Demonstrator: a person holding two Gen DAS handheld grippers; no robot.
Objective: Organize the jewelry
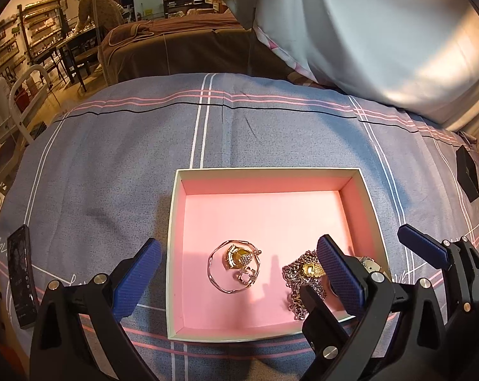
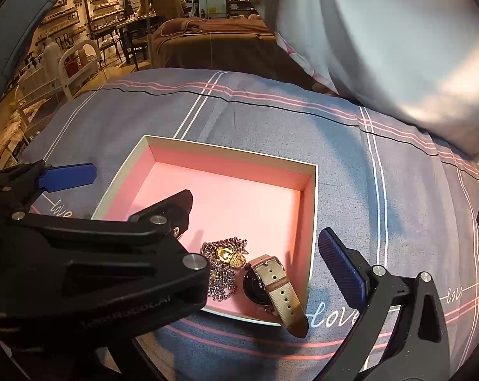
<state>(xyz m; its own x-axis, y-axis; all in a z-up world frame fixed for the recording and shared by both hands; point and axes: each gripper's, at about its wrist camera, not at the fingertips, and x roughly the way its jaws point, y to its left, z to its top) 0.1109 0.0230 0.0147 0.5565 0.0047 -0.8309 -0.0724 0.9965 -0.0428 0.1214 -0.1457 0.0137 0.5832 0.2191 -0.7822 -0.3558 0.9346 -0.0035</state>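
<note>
An open box with a pink inside (image 1: 265,212) (image 2: 226,197) lies on the bed. In it lie a gold bangle with a ring and small pieces (image 1: 234,266), a silver chain with a gold pendant (image 1: 303,273) (image 2: 223,263), and a watch with a beige strap (image 2: 277,289) whose strap end hangs over the near rim. My left gripper (image 1: 239,273) is open and empty, its fingers straddling the box's near left part. My right gripper (image 2: 207,238) is open and empty above the box's near right corner; its left finger is hidden behind the left gripper's body.
The bed has a grey-blue plaid sheet (image 1: 119,158). A phone (image 1: 20,273) lies at its left edge, a black box (image 1: 468,174) at its right. A white pillow (image 1: 382,31) stands behind. A room with shelves, a person and another bed lies beyond.
</note>
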